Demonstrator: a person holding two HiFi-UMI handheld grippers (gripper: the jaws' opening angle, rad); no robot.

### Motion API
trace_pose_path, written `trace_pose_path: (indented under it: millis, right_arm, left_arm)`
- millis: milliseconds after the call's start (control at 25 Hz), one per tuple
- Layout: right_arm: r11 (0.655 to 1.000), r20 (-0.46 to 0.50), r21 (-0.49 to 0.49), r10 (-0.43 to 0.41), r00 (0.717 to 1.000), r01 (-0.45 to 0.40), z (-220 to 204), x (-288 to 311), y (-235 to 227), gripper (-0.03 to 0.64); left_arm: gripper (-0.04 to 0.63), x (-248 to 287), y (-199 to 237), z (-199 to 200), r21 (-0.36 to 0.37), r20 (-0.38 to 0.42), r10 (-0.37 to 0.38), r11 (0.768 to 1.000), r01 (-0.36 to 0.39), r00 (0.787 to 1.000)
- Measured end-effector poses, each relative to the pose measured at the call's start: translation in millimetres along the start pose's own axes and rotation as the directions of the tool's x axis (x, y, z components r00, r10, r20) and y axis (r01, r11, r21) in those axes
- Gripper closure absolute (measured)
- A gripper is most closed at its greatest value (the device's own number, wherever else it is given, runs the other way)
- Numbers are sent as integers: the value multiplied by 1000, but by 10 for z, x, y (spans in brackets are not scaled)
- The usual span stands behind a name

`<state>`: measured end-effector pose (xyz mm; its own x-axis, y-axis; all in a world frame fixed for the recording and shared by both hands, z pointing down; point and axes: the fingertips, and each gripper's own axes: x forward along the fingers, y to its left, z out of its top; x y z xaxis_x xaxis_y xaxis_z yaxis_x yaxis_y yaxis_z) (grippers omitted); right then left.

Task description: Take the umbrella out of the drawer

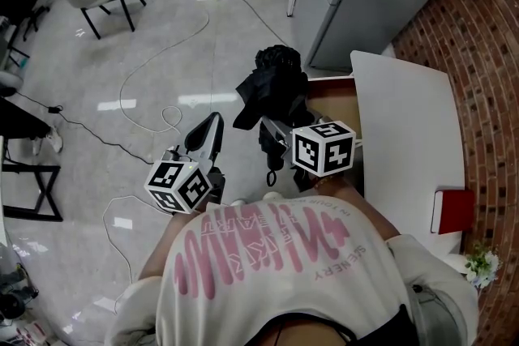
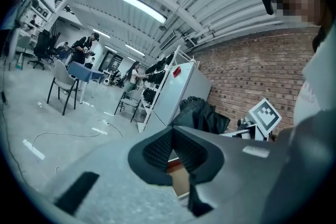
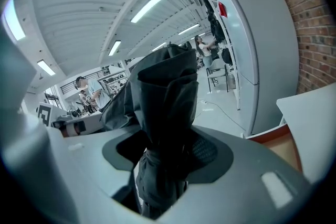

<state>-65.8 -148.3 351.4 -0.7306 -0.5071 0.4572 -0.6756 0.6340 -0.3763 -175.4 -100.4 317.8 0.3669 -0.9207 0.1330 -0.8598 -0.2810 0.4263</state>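
**Spotter:** What's your right gripper [image 3: 167, 162] got?

**Operator:** I've got it pinched on the folded black umbrella [image 3: 164, 89], partway along. My jaws stand wide, with the pads pressed on the bunched fabric either side. The canopy rises upright past them.

**Spotter:** Where's that against the drawer [image 1: 339, 103]?

**Operator:** Out of it, raised over the drawer's open front edge. Its wrist strap [image 1: 272, 174] dangles on the floor side of that edge.

**Spotter:** And your left gripper [image 2: 170, 160]?

**Operator:** I have it spread with nothing between the jaws. It's on the floor side of the drawer, apart from the umbrella. Through the gap I see the drawer's wooden inside.
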Motion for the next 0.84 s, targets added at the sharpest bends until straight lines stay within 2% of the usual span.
trace_pose_path:
  millis: [840]
  right_arm:
    - [1000, -18, 23, 0, 1000, 0, -121, 2, -23, 370]
  left_arm:
    - [592, -49, 15, -67, -13, 3, 7, 1000, -7, 1000]
